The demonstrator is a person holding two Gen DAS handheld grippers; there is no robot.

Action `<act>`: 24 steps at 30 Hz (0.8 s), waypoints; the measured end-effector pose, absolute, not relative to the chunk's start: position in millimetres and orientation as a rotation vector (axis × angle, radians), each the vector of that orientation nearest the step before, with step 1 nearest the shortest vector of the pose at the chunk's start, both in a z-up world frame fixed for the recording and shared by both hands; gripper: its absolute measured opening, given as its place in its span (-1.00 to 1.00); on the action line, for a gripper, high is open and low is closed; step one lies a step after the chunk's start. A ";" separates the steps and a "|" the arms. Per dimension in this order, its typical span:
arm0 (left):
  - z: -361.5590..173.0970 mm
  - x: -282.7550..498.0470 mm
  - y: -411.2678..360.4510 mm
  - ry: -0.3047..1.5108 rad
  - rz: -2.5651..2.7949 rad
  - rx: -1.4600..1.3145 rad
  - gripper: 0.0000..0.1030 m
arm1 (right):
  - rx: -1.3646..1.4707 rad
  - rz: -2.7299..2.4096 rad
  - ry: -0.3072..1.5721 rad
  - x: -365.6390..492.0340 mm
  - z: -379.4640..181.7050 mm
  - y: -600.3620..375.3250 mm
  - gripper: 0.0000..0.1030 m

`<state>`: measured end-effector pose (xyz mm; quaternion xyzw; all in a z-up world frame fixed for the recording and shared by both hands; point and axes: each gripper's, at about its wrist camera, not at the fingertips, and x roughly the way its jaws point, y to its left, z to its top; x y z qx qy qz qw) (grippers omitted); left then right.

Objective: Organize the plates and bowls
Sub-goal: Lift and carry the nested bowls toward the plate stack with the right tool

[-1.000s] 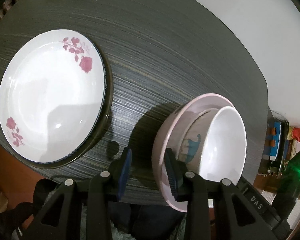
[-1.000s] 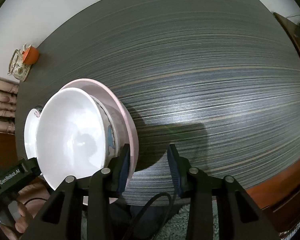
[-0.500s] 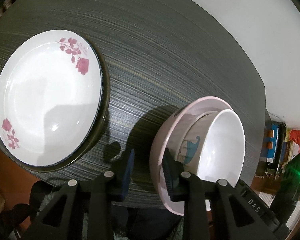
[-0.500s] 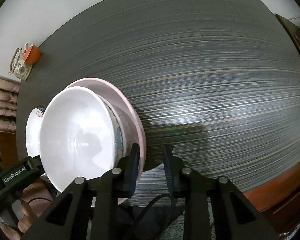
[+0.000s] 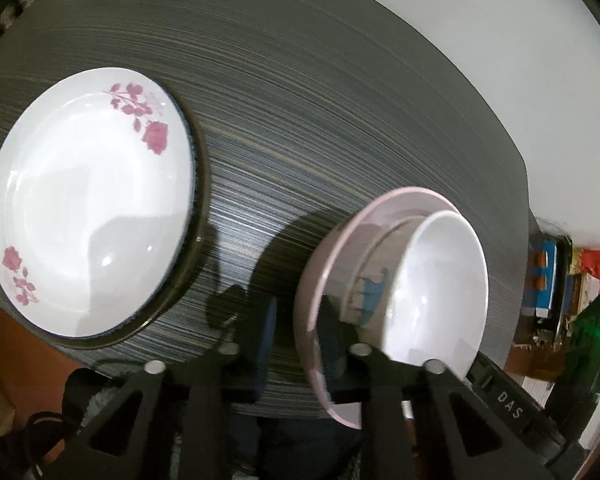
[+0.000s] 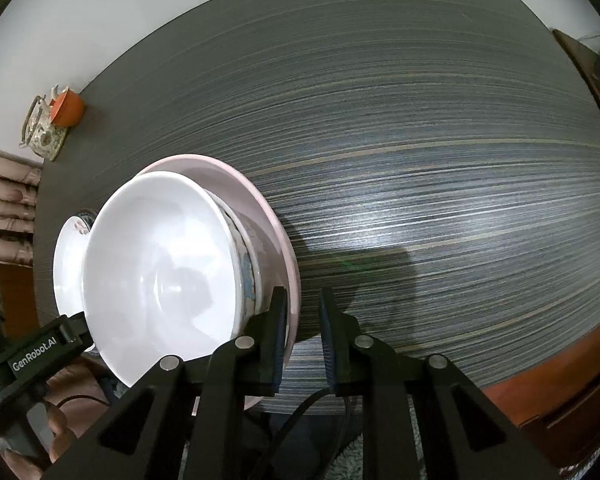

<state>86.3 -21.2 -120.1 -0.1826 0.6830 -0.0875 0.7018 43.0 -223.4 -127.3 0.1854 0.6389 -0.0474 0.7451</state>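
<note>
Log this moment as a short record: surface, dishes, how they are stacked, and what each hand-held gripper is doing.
surface: dark striped table
bowl stack: white bowl nested on a patterned bowl inside a pink bowl
plates: rose-patterned plate on a dark-rimmed plate, apart from the bowls
left hand-held gripper: jaws just closing, clamped on the pink bowl's rim
right hand-held gripper: jaws just closing, clamped on the pink bowl's opposite rim
far corner: orange cup beside a floral teapot
</note>
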 end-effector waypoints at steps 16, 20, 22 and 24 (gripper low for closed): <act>-114.8 85.9 -29.2 1.490 -0.207 -0.365 -0.84 | 0.402 -0.077 1.363 39.7 -125.1 -217.4 -0.78; -112.5 86.3 -29.3 1.481 -0.212 -0.359 -0.84 | 0.409 -0.078 1.353 37.8 -124.2 -218.2 -0.77; -111.7 85.8 -28.6 1.479 -0.212 -0.357 -0.84 | 0.405 -0.077 1.353 37.3 -123.4 -218.9 -0.77; -112.0 86.2 -27.6 1.479 -0.211 -0.358 -0.84 | 0.410 -0.077 1.352 36.5 -123.0 -219.8 -0.77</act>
